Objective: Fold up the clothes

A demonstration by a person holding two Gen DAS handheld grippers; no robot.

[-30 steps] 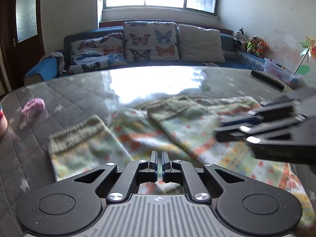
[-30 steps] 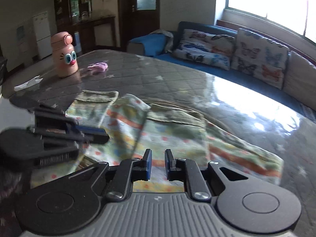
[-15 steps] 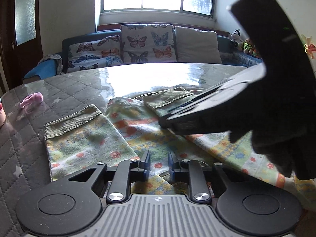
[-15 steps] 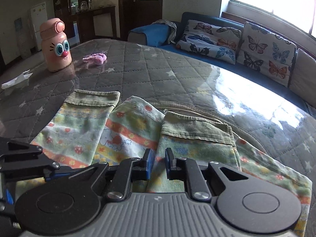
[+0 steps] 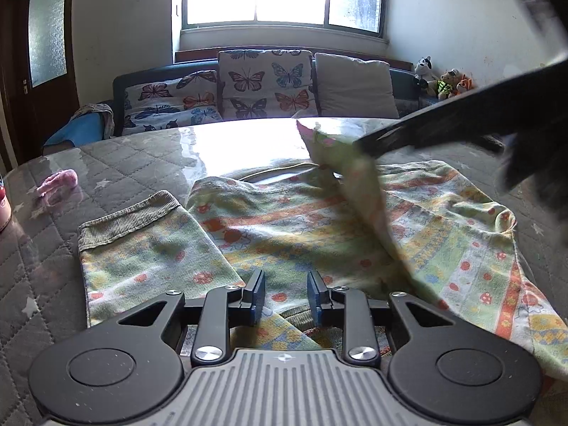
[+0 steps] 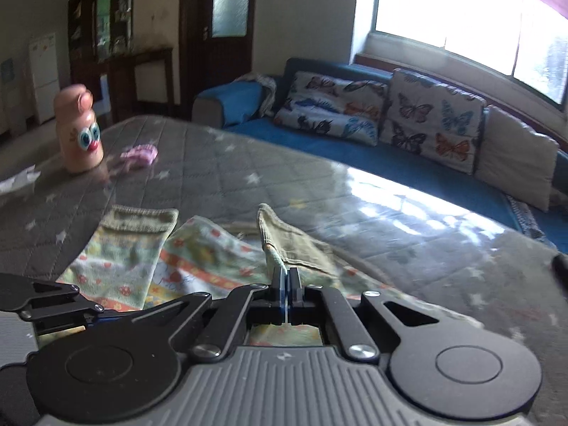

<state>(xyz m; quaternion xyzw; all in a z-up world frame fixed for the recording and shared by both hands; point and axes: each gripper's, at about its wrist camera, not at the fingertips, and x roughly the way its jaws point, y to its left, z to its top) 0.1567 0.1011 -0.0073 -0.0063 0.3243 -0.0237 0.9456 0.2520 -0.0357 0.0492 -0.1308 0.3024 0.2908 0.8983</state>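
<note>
Since the earlier frame, the right gripper (image 6: 285, 285) has clamped one sleeve (image 6: 294, 245) and raised its cuff off the table (image 6: 220, 163).

Left wrist view: the left gripper (image 5: 285, 296) hovers low over the shirt (image 5: 284, 227); its jaws are opening, with nothing pinched between them. The shirt lies flat across the table, its long axis running left to right. The other sleeve (image 5: 142, 241) points toward the sofa (image 5: 248, 88).

Right wrist view: the jaws are pressed together on the lifted sleeve, apparently just behind the cuff; blur limits certainty. The fabric looks light, soft and limp. Grip it at hems or cuffs.
</note>
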